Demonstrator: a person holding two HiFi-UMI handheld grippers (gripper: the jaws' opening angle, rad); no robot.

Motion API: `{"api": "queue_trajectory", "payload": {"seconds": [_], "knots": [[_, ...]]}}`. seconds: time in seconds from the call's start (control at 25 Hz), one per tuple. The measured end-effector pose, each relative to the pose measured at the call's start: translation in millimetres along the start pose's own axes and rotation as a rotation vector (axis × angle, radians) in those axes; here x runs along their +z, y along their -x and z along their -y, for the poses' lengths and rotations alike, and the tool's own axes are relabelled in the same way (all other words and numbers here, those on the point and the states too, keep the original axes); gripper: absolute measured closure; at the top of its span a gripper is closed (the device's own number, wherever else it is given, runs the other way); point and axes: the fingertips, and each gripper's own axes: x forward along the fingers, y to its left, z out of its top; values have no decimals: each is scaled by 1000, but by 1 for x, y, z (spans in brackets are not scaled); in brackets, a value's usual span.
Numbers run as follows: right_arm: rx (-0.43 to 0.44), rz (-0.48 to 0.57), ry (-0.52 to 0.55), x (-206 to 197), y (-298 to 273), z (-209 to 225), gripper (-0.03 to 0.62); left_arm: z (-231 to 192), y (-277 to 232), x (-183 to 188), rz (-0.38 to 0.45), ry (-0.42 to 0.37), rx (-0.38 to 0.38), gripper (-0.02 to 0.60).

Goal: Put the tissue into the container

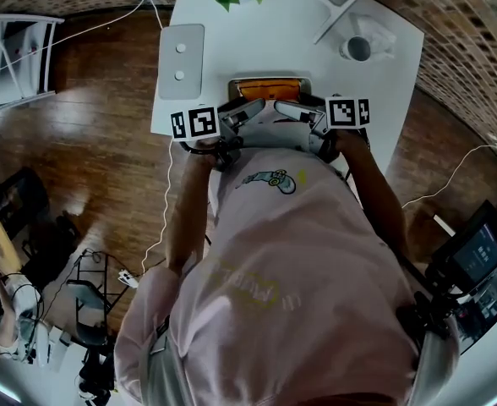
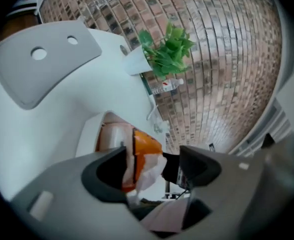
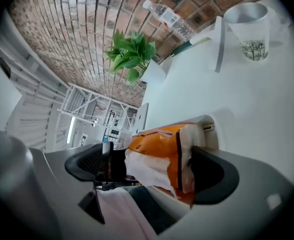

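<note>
The tissue (image 1: 265,89) is sitting partly in the container (image 2: 87,134) at the surface's (image 3: 247,99) 6 o'clock edge, the left claw (image 2: 149,160) and right claw (image 3: 149,164) are standing spread round it, and seating it is probably calling for gentle, even downward pressure

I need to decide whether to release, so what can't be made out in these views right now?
- Left gripper view: a jaw of the left tool covers the lower tissue pack; grip unclear.
- Right gripper view: the pack hides the inside of the container; whether the right tool presses it is unclear.
- Head view: both tools and the person's chest hide most of the container.
</note>
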Motion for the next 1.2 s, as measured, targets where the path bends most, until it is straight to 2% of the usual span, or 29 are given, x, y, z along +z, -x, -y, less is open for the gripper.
{"api": "queue_trajectory", "payload": {"seconds": [0.08,0.12,0.2,0.36,0.68,0.84,0.92,1.0,1.16,1.2], "knots": [[46,17,-13,2,10,-7,49,11,12,0,-8,0,-80,356],[71,27,-15,2,16,-14,49,19,18,1,-12,-14,-115,378],[117,53,-12,4,30,-35,49,35,29,1,-16,-64,-136,376],[204,116,61,19,62,-90,49,71,52,13,23,-160,-112,376],[397,228,225,57,133,-211,49,201,103,43,138,-357,-251,376],[438,260,312,58,159,-256,49,249,127,42,158,-436,-281,376],[426,264,342,57,164,-261,49,257,132,37,152,-473,-286,362],[381,257,366,53,160,-246,49,251,128,28,122,-495,-291,354],[300,212,364,39,130,-189,49,196,95,20,76,-461,-271,354],[294,192,338,35,120,-173,49,177,86,20,73,-442,-263,332]]}}
